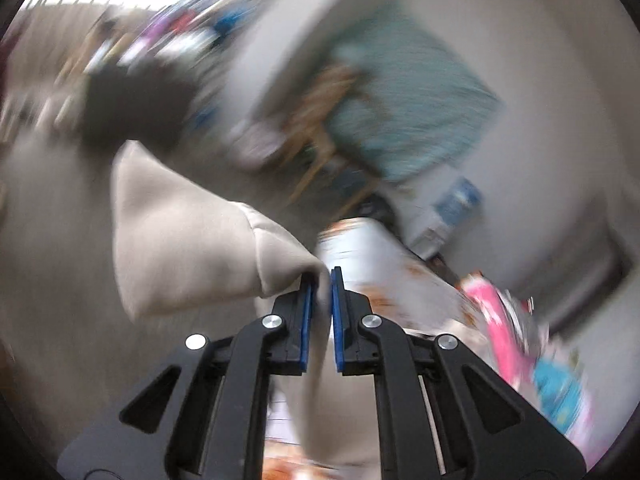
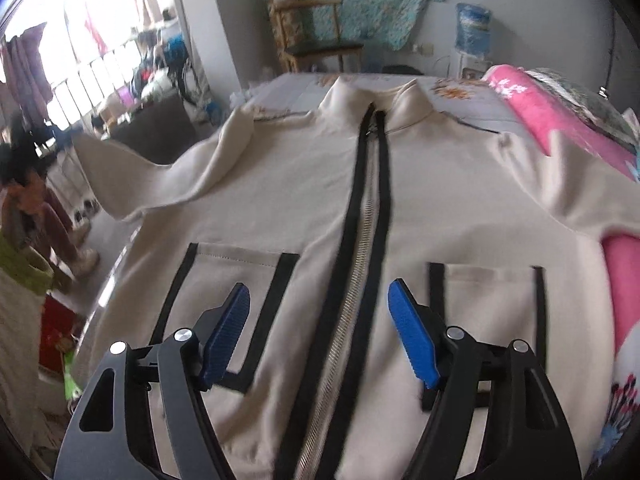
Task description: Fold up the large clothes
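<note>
A large cream jacket [image 2: 280, 184] with a black-edged zipper [image 2: 360, 240] and two black-trimmed pockets lies spread face up on the bed. My right gripper [image 2: 318, 300] hovers open above its lower front, one finger on either side of the zipper, nothing between them. In the blurred left wrist view, my left gripper [image 1: 322, 280] is shut on a fold of the cream jacket fabric [image 1: 180, 240], which hangs lifted to the left of the blue pads [image 1: 307, 320]. The jacket's left sleeve [image 2: 120, 172] stretches out past the bed's edge.
A pink patterned quilt [image 2: 568, 120] lies along the bed's right side. A wooden chair [image 2: 316, 36] and a water dispenser [image 2: 472, 40] stand by the far wall. Clutter, shoes and hanging clothes [image 2: 32, 68] fill the floor at left by the window.
</note>
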`<state>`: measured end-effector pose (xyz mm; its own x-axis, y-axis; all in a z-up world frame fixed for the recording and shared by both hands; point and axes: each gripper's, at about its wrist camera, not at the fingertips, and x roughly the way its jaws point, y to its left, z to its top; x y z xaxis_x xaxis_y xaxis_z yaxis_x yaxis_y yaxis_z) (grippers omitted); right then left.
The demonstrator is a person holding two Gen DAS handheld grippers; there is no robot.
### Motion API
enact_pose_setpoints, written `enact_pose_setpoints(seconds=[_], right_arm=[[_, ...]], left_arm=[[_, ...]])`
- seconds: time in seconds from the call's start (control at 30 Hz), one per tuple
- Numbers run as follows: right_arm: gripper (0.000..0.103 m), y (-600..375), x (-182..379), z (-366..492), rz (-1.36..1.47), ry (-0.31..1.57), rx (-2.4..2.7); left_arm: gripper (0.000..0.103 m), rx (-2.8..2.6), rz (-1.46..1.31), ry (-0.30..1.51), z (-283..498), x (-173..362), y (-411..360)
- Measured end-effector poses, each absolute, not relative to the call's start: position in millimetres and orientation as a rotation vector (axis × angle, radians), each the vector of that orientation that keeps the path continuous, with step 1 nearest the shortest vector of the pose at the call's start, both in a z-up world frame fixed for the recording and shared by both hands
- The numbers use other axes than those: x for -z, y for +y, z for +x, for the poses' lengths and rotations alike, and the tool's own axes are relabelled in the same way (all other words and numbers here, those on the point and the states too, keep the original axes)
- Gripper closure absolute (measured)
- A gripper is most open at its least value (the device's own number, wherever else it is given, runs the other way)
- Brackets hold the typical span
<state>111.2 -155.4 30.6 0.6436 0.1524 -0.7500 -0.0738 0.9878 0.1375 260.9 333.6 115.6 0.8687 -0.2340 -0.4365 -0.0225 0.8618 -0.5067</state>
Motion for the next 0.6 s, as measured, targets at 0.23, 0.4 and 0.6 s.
enact_pose_setpoints(seconds=[0.23,0.4,0.6], right_arm=[[0.033,-208.8,-50.2,56.0,0.176,0.776,-0.057],[0.033,-242.6,-37.0,33.1,0.232,0.823,-0.024],[0.033,-264.4,-19.1,35.3,0.27,0.927,-0.07]], left_arm=[[0.086,0.522,-0.29,0.622,240.4,-168.8,121.9],[0.039,0.616,-0.188,0.797,220.0,-101.1,36.1],[0.03,0.467,-0.113,0.908,192.4,-19.9,30.3]])
